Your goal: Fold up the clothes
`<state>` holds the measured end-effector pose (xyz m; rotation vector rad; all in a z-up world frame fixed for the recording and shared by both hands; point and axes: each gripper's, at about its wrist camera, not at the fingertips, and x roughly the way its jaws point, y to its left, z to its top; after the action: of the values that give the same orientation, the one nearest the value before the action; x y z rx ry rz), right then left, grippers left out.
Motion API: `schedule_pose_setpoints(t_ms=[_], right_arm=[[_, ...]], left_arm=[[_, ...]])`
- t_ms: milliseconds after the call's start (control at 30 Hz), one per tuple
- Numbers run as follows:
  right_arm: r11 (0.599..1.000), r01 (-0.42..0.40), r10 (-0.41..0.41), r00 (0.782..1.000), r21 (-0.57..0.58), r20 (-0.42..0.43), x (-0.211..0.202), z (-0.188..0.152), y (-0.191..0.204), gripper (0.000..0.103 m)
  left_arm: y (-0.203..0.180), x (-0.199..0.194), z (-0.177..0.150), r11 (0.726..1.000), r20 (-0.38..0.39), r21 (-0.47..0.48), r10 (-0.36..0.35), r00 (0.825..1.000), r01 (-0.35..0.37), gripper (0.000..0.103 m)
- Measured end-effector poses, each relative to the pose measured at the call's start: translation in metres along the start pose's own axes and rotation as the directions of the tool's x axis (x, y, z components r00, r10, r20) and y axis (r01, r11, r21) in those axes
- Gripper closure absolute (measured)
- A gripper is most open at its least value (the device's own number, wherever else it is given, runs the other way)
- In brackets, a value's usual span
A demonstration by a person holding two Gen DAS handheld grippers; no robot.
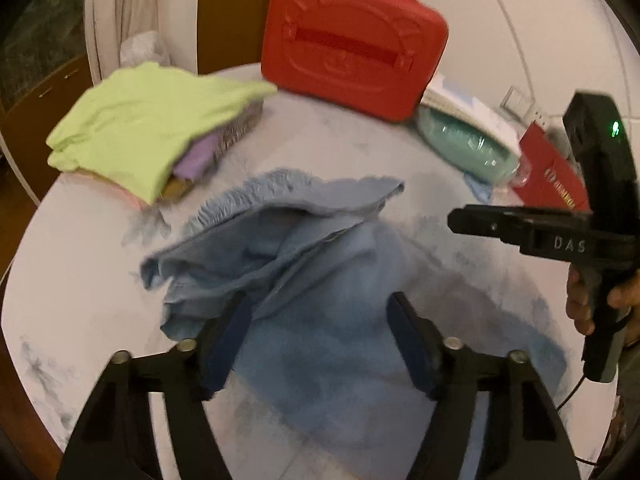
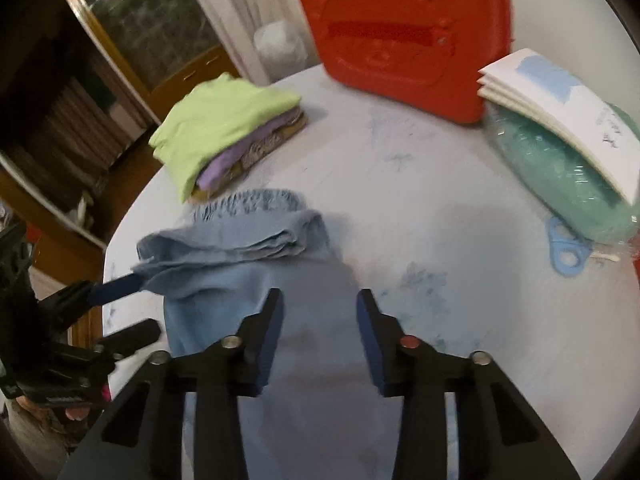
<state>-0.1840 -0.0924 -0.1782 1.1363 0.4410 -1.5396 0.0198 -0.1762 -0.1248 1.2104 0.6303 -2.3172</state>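
Motion blur softens both of your views, so fine detail on the crumpled pale blue fringed cloth (image 1: 296, 264) is hard to make out; it lies partly folded near the front middle of the round white desk (image 1: 80, 280), its lower part hidden behind your own claws. Your left claw (image 1: 320, 320) hangs over the cloth with its jaws apart and no fabric pressed between the dark blue pads. Your right claw (image 2: 320, 316) also stands open above the cloth, its gap narrower. In the left view the right claw shows side-on at the right edge, its body marked with the letters "DAS" and cut off beyond that, with a green light on top and part of your hand around the grip. A red booklet (image 1: 554, 172) carries gold writing too blurred to read. The stack of white paper pads (image 2: 560, 100) has small dark print that cannot be read, and it rests on a teal bundle wrapped in clear plastic (image 2: 568, 184). At the back stands a red moulded plastic case with a handle (image 1: 352, 44); its top is cut off in the right view. A folded pile topped by a lime green garment (image 2: 216, 120) sits at the desk's back left. The desk surface shows faint grey-blue smudges; behind it are a pale curtain, wooden cabinet doors and white tiled flooring.
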Motion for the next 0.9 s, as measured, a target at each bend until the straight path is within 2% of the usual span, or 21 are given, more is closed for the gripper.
schedule_pose_setpoints(t_ms=[100,167,267,333,367,433,500,600,733,767,800,867,900], right_arm=[[0.999,0.019,-0.021,0.997,-0.029,-0.077,0.03,0.007,0.008,0.08],[0.998,0.041,-0.047,0.99,-0.043,-0.135,0.055,0.016,0.01,0.082],[1.0,0.001,-0.003,0.997,-0.031,-0.079,0.07,0.041,0.012,0.082],[1.0,-0.02,0.02,1.0,0.012,0.01,0.068,0.063,0.01,0.082],[0.999,-0.019,0.016,0.998,0.042,0.069,0.065,0.076,0.007,0.082],[0.996,-0.039,0.03,0.993,0.083,0.112,0.059,0.09,0.003,0.082],[0.994,-0.054,0.041,0.99,0.1,0.131,0.053,0.097,0.0,0.082],[0.997,-0.044,0.035,0.992,0.071,0.123,0.029,0.077,-0.002,0.082],[0.998,-0.021,0.014,0.992,0.055,0.123,-0.009,0.035,-0.011,0.081],[0.999,-0.011,0.005,0.992,0.052,0.125,-0.021,0.022,-0.014,0.074],[0.999,0.01,-0.015,0.992,0.046,0.127,-0.034,0.006,-0.017,0.062],[0.998,0.048,-0.052,0.99,0.028,0.132,-0.06,-0.025,-0.021,0.049],[0.998,0.052,-0.054,0.99,0.02,0.133,-0.071,-0.04,-0.023,0.046]], left_arm=[[0.012,0.018,0.002,1.0,-0.04,-0.008,0.02,0.999,-0.02,0.054],[0.025,0.031,0.008,0.999,-0.055,-0.03,0.042,0.998,-0.044,0.058],[0.046,0.041,0.027,0.996,-0.018,-0.071,0.057,0.998,-0.058,0.058],[0.059,0.039,0.045,0.99,0.038,-0.109,0.089,0.995,-0.085,0.058],[0.067,0.036,0.056,0.983,0.07,-0.135,0.137,0.988,-0.126,0.058],[0.08,0.029,0.067,0.971,0.104,-0.177,0.181,0.978,-0.161,0.052],[0.088,0.021,0.071,0.97,0.107,-0.202,0.16,0.981,-0.137,0.044],[0.08,0.01,0.062,0.975,0.095,-0.186,0.138,0.986,-0.118,0.041],[0.042,-0.009,0.026,0.982,0.07,-0.168,0.093,0.993,-0.08,0.034],[0.03,-0.013,0.015,0.984,0.065,-0.165,0.082,0.994,-0.071,0.03],[0.015,-0.017,0.004,0.985,0.059,-0.158,0.075,0.995,-0.065,0.027],[-0.016,-0.023,-0.02,0.989,0.042,-0.14,0.061,0.997,-0.054,0.027],[-0.031,-0.027,-0.032,0.99,0.034,-0.132,0.056,0.998,-0.051,0.027]])
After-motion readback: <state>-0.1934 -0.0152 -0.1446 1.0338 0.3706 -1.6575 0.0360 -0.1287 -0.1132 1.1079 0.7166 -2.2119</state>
